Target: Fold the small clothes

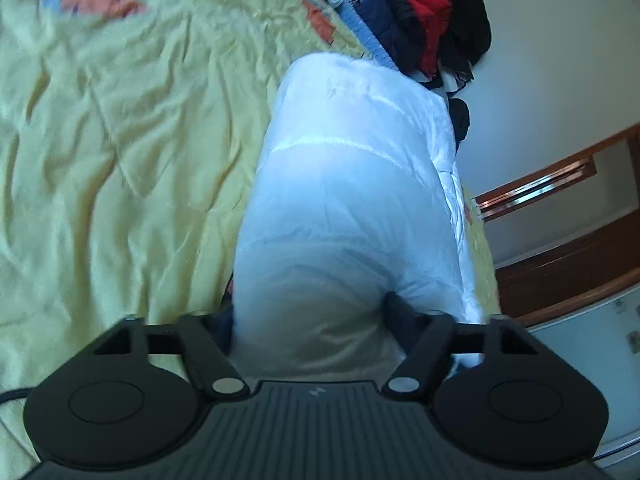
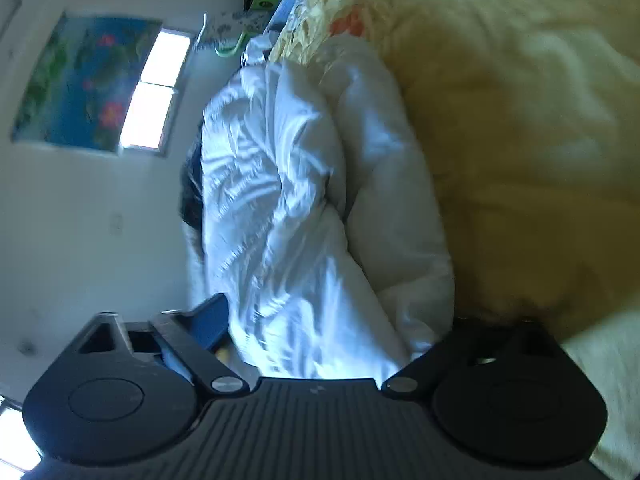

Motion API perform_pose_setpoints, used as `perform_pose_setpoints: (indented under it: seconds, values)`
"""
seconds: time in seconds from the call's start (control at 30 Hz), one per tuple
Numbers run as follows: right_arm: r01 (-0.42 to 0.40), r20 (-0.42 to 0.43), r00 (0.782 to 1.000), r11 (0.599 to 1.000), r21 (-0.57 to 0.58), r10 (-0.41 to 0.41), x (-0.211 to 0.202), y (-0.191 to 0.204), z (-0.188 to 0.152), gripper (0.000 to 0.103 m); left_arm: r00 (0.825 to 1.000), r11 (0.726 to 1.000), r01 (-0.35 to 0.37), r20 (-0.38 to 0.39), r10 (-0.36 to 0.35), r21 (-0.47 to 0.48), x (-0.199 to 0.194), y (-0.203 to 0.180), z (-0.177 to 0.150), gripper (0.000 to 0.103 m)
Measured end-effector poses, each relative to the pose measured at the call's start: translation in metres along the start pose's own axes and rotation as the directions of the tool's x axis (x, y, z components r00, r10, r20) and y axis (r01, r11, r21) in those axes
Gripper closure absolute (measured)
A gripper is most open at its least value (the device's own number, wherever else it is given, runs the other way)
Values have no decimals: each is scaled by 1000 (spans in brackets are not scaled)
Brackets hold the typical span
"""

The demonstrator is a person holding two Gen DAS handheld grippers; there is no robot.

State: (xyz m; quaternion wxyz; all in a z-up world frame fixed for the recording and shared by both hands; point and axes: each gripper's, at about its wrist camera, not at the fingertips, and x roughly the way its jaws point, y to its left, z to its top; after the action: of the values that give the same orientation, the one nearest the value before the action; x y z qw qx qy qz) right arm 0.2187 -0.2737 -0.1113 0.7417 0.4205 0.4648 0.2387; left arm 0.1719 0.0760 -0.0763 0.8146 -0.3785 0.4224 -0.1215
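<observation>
The left claw has white cloth bunched between its two fingers, which stand partly closed around the fabric. The pads seem to press on the white garment, though cloth hides the tips, so a firm grip is a judgement rather than plain fact. From this claw the garment stretches away as a long, smooth, slightly translucent panel with two pale seam lines across it, lying over the yellow bedspread. Beyond the garment's far end, a pile of clothes in red, navy and black sits at the edge of the bed, against the wall.

In the right wrist view, the right claw likewise has the white garment running in between its fingers, crumpled and heavily creased here. Only the left finger shows, close against the cloth; the other is buried, so whether it truly pinches cannot be told for sure. Just beside the garment on its right lies a puffier cream piece, resting on the yellow bedspread. A window and a flowered blue picture hang on the wall at far left.

The step in hand looks like taking one end of the garment with both claws. The next move likely calls for lifting that end evenly and carrying it over the panel without letting the slippery cloth slide out.
</observation>
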Motion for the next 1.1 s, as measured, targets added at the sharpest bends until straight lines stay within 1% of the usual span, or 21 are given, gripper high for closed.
perform_pose_setpoints:
  seconds: [0.03, 0.13, 0.2, 0.27, 0.3, 0.37, 0.4, 0.43, 0.47, 0.5, 0.57, 0.6, 0.67, 0.7, 0.73, 0.77, 0.8, 0.87, 0.97, 1.03, 1.1]
  values:
    - [15, 0, 1000, 999, -51, -15, -1, 10, -4, 72, 1000, 1000, 1, 12, -1, 26, -8, -6, -1, 47]
    - [-23, 5, 1000, 987, -161, 24, -16, 34, -14, 74, 999, 995, 16, 46, -21, 103, -36, -17, -8, 48]
    - [-36, -14, 999, 976, -216, 34, -26, 38, -26, 74, 1000, 991, 16, 18, -19, 130, -40, -9, -17, 48]
    - [-4, -44, 999, 978, -208, -5, -24, 23, -39, 74, 999, 990, -27, -14, 29, 139, -27, 4, -30, 44]
    - [9, -52, 998, 985, -174, -18, -20, 10, -45, 72, 999, 990, -36, -4, 37, 140, -25, 10, -36, 41]
    - [-23, -25, 999, 994, -103, 20, -19, -8, -51, 67, 999, 986, -42, 25, 39, 164, -26, 8, -37, 35]
    - [-28, -8, 1000, 997, -70, 27, -21, -11, -52, 58, 998, 984, -47, 43, 40, 173, -29, 5, -36, 34]
    - [-15, 14, 1000, 999, -45, 16, -24, -12, -52, 43, 997, 981, -56, 62, 45, 185, -35, 0, -37, 32]
    - [-20, 42, 999, 999, -38, 21, -30, -11, -54, 39, 995, 975, -70, 88, 52, 210, -42, -6, -38, 31]
    - [-16, 76, 997, 999, -41, 20, -39, -6, -56, 29, 989, 966, -97, 130, 67, 240, -53, -12, -39, 31]
    - [23, 166, 986, 997, -73, -10, -60, 6, -60, 27, 962, 933, -174, 256, 93, 315, -81, -27, -47, 31]
    - [55, 221, 975, 991, -125, -26, -75, 19, -66, 27, 941, 908, -218, 324, 98, 358, -96, -36, -53, 29]
    - [163, 329, 941, 954, -250, -74, -105, 47, -86, 27, 878, 844, -340, 462, 126, 415, -122, -54, -71, 16]
    - [229, 375, 921, 928, -295, -108, -113, 59, -99, 26, 850, 812, -391, 508, 137, 434, -132, -62, -82, 15]
    - [291, 413, 901, 893, -343, -135, -120, 75, -112, 21, 832, 785, -422, 537, 137, 453, -139, -69, -94, 15]
    - [331, 437, 888, 861, -386, -145, -128, 84, -127, 15, 829, 769, -430, 544, 130, 472, -143, -74, -105, 15]
    - [354, 453, 880, 834, -424, -143, -131, 93, -138, 3, 835, 762, -426, 536, 124, 488, -145, -77, -117, 14]
    - [382, 467, 873, 795, -471, -142, -133, 102, -171, 2, 860, 762, -406, 493, 133, 504, -140, -77, -136, 14]
    - [434, 436, 873, 757, -488, -220, -114, 105, -197, 1, 891, 746, -404, 412, 189, 530, -116, -70, -155, 14]
    - [466, 423, 865, 742, -482, -269, -97, 101, -208, 2, 891, 730, -433, 377, 255, 529, -103, -62, -164, 14]
    - [485, 430, 853, 751, -447, -295, -86, 96, -217, 5, 883, 721, -458, 360, 301, 521, -95, -56, -164, 14]
